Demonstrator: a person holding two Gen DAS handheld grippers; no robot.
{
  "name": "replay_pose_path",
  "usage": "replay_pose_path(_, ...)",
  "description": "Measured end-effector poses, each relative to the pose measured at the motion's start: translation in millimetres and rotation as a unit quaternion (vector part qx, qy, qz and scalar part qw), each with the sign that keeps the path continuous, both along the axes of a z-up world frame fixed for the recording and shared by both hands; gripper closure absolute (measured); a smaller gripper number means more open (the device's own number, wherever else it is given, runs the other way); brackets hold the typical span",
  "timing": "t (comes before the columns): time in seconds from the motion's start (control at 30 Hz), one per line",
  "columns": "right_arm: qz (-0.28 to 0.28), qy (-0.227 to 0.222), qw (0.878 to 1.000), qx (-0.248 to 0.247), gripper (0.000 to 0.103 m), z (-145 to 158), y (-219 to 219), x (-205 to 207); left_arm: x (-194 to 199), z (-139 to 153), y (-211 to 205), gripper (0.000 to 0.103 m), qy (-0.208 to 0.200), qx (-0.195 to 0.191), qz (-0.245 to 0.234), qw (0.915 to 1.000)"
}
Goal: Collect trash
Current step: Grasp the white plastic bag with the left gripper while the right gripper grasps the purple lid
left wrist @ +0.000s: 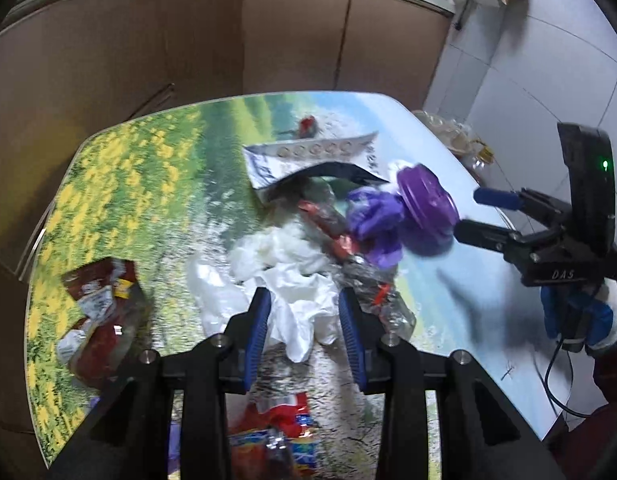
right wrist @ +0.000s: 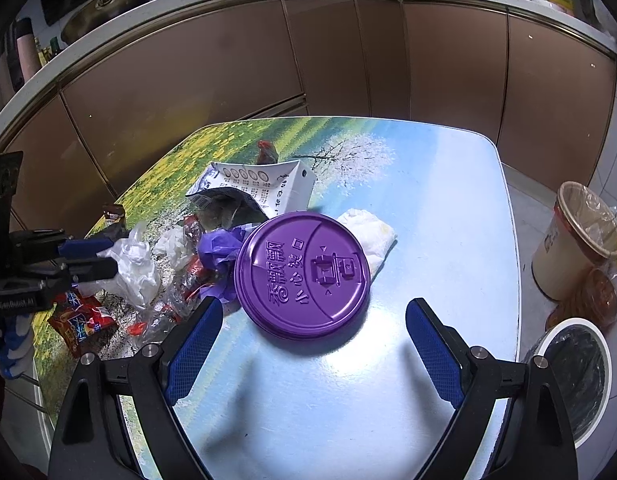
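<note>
My left gripper [left wrist: 304,320] hangs over the litter at the middle of the desk [left wrist: 448,312], jaws apart with a crumpled white bag [left wrist: 300,300] between the pads; I cannot tell whether they press it. My right gripper [right wrist: 314,344] stands wide open, empty, the purple lid [right wrist: 302,276] lying flat just ahead of it at frame centre. Left of the lid sit a purple wrapper [right wrist: 220,252], a torn carton [right wrist: 260,190] and a red packet [right wrist: 82,326]. A tissue [right wrist: 372,236] lies behind the lid. A bin [right wrist: 580,376] stands lower right.
</note>
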State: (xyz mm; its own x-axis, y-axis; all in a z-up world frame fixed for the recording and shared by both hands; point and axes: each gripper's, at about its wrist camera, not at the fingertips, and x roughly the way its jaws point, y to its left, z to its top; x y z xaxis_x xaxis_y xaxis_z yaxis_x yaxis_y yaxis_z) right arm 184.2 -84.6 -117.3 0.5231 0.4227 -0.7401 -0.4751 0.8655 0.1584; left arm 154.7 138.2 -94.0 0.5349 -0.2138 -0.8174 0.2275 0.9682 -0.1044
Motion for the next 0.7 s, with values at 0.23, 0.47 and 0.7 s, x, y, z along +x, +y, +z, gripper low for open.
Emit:
replay_pose_path(0.23, 0.002, 0.002, 1.0, 0.002, 0.011, -0.4, -1.0, 1.4, 9.0, -21.3, -10.1, 0.071, 0.036, 0.011, 0.001, 0.9993)
replay_pose_path(0.47, 0.007, 0.011, 1.0, 0.022, 0.013, 0.4, 1.1, 12.2, 6.8, -14.5, -7.7, 0.094, 0.025, -0.005, 0.003, 0.9997)
replay_pose_path(0.7, 0.019, 0.03, 0.999, 0.014, 0.013, -7.5, 12.8, 29.6, -0.8, -1.4, -0.4, 0.095, 0.009, -0.031, 0.012, 0.9994)
